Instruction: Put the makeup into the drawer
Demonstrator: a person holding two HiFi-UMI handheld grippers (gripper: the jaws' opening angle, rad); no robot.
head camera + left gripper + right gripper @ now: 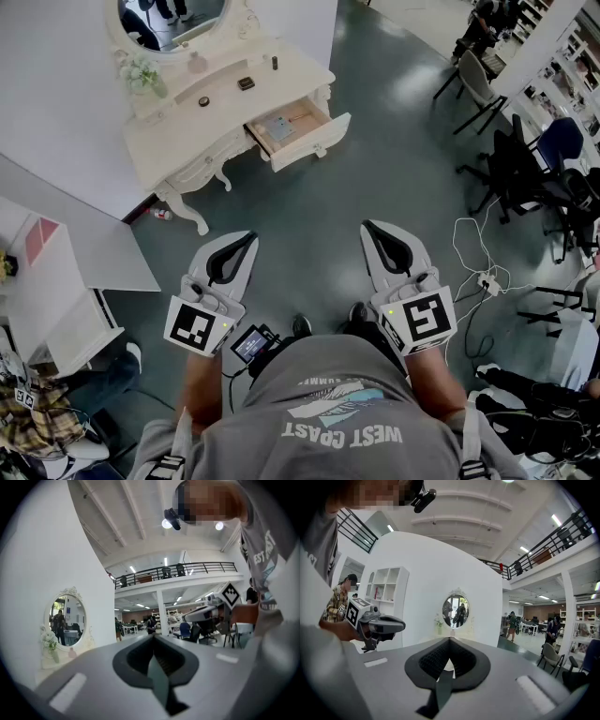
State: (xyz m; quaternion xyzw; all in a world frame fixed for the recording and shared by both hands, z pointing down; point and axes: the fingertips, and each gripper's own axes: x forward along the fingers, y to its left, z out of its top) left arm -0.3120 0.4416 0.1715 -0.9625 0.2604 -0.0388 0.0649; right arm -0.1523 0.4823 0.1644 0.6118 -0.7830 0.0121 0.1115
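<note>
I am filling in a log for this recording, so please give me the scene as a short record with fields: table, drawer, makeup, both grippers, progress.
table: white dressing table with oval mirror, against the wall
drawer: drawer pulled open
makeup: on the tabletop, small and dark: round item, square item, thin tube
left gripper: left gripper shut, empty, well apart from the table
right gripper: right gripper shut, empty, well apart from the table
progress: nothing picked up yet

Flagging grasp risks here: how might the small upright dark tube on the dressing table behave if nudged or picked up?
The tube stands upright and narrow, so it probably tips easily, then rolls. It looks small, likely light and rigid. Slipperiness cannot be judged.
</note>
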